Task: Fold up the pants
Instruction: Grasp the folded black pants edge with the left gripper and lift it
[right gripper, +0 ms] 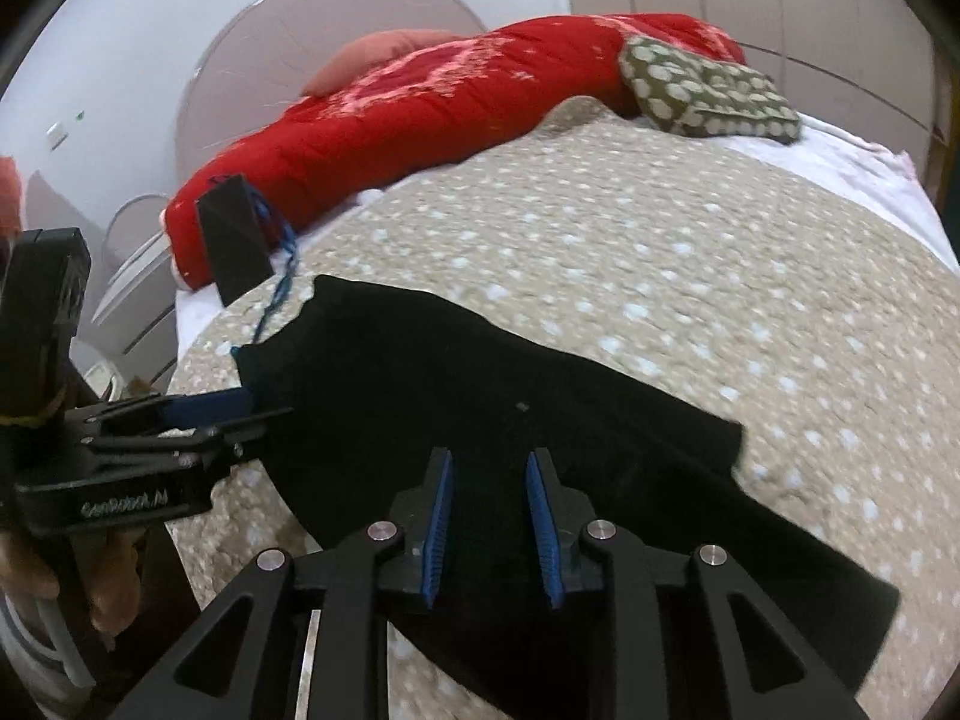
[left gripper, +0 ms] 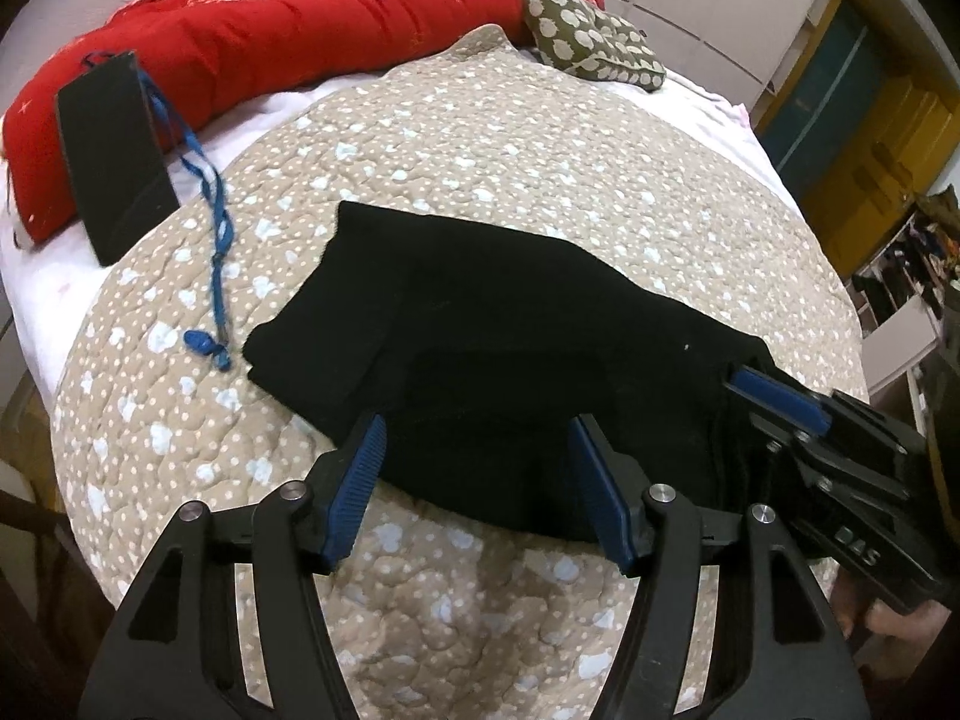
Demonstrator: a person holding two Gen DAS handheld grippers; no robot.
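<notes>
On the beige quilt [left gripper: 480, 138] with pale dots lie the black pants [left gripper: 480, 330], folded into a flat bundle near the front edge of the bed. Over their near edge hangs the left gripper [left gripper: 477, 480], its blue pads [left gripper: 360, 480] spread wide with the cloth below them, not pinched. At the bundle's right end the right gripper [right gripper: 489, 525] hangs just above the fabric, jaws a little apart and grasping nothing. Behind the pants, a red blanket [left gripper: 270, 18] and a green dotted cushion [left gripper: 591, 36] rest. To the left are a black case [left gripper: 117, 162] and a blue cord [left gripper: 213, 222].
</notes>
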